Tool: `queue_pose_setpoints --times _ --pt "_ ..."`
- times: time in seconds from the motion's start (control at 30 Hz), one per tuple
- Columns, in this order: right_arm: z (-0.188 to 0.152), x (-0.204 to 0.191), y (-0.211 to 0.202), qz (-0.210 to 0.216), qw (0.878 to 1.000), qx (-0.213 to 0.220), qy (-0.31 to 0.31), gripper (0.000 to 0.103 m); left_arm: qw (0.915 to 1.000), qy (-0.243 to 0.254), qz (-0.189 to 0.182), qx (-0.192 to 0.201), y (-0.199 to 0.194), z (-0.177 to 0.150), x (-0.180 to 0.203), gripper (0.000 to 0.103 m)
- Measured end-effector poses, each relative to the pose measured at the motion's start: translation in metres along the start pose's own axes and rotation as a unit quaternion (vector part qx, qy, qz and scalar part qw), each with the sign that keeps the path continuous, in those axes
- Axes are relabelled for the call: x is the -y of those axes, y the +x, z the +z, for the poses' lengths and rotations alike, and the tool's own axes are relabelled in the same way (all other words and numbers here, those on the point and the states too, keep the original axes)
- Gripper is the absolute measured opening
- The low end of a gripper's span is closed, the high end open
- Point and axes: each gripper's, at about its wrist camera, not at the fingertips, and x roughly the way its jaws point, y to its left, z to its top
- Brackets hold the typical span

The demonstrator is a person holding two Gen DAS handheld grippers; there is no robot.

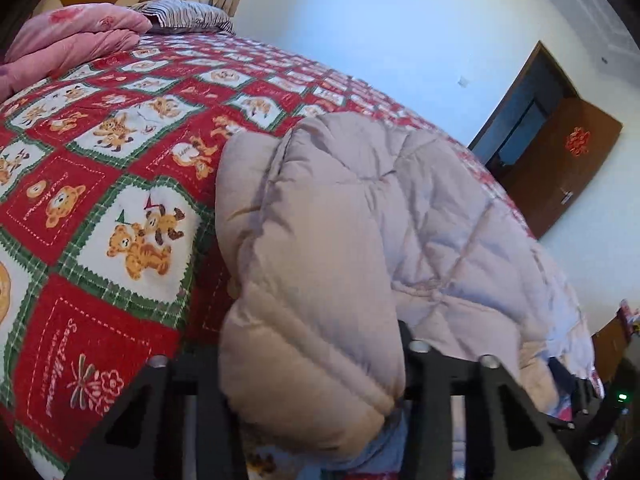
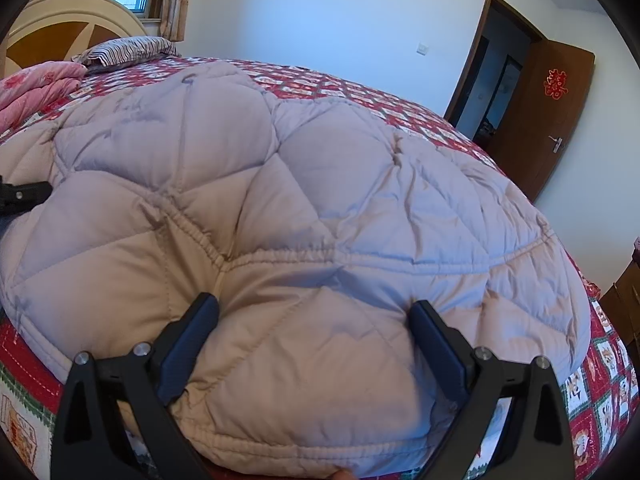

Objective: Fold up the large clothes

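Note:
A beige quilted down jacket lies spread on the bed and fills most of the right wrist view. In the left wrist view a puffy fold of the same jacket bulges up between the fingers of my left gripper, which is shut on it. My right gripper has its jaws wide apart, pressed around the jacket's near hem. Part of the left gripper shows at the jacket's left edge in the right wrist view.
The bed has a red and green teddy-bear bedspread. A pink folded quilt and a striped pillow lie by the headboard. A brown door stands open in the white wall on the right.

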Motion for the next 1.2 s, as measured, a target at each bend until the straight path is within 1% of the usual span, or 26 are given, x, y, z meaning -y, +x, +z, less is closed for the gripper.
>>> queue_pose_setpoints --times 0.07,0.2,0.37,0.47,0.53,0.63,0.7,0.77,0.8,0.87,0.97,1.0,1.03,1.07,1.13,1.17,1.2 --pt "0.0 0.0 0.0 0.001 1.0 -0.002 0.001 0.098 0.9999 0.0 -0.01 0.008 -0.008 0.0 0.0 0.032" --pt "-0.001 -0.006 -0.004 -0.003 1.0 -0.005 -0.004 0.098 0.9992 -0.009 -0.033 0.019 -0.026 -0.001 -0.008 0.029" --pt "-0.006 -0.019 -0.013 -0.012 1.0 -0.007 -0.007 0.098 0.9976 -0.028 -0.062 0.013 -0.041 -0.003 -0.028 0.026" --pt "-0.012 -0.032 -0.024 -0.013 1.0 -0.006 -0.011 0.096 0.9969 -0.035 -0.069 0.013 -0.057 -0.006 -0.044 0.025" --pt "-0.016 -0.042 -0.033 -0.005 1.0 -0.004 -0.015 0.095 0.9971 -0.035 -0.064 0.022 -0.075 -0.009 -0.059 0.024" --pt "-0.022 -0.066 -0.051 0.023 0.999 -0.001 -0.037 0.095 0.9978 -0.036 -0.048 0.027 -0.09 -0.011 -0.079 0.024" --pt "-0.018 -0.07 -0.063 0.066 0.997 -0.013 -0.041 0.095 0.9983 -0.039 -0.034 0.025 -0.092 -0.011 -0.092 0.024" --pt "-0.008 -0.062 -0.072 0.101 0.994 -0.023 -0.016 0.094 0.9982 -0.046 -0.032 0.024 -0.09 -0.012 -0.099 0.024" --pt "-0.001 -0.057 -0.077 0.11 0.994 -0.02 -0.001 0.094 0.998 -0.049 -0.033 0.025 -0.088 -0.012 -0.1 0.024" --pt "0.021 -0.049 -0.081 0.113 0.993 -0.006 0.022 0.094 0.998 -0.049 -0.028 0.028 -0.086 -0.013 -0.099 0.024" --pt "0.059 -0.045 -0.067 0.096 0.995 -0.004 0.036 0.094 0.9973 -0.059 -0.029 0.033 -0.084 -0.01 -0.099 0.024" --pt "0.076 -0.046 -0.052 0.082 0.996 -0.007 0.036 0.094 0.997 -0.063 -0.029 0.035 -0.083 -0.008 -0.099 0.024" --pt "0.086 -0.052 -0.035 0.07 0.997 -0.023 0.03 0.095 0.9967 -0.066 -0.03 0.036 -0.083 -0.008 -0.1 0.024" --pt "0.092 -0.058 -0.014 0.064 0.997 -0.045 0.025 0.095 0.9966 -0.066 -0.031 0.037 -0.085 -0.008 -0.104 0.024" --pt "0.092 -0.066 0.018 0.045 0.996 -0.072 0.024 0.095 0.9965 -0.067 -0.033 0.038 -0.086 -0.009 -0.105 0.024" --pt "0.091 -0.071 0.031 0.041 0.995 -0.087 0.013 0.098 0.9966 -0.065 -0.032 0.038 -0.087 -0.009 -0.104 0.024" --pt "0.087 -0.073 0.038 0.036 0.996 -0.086 0.003 0.101 0.9971 -0.059 -0.028 0.038 -0.088 -0.009 -0.102 0.024"
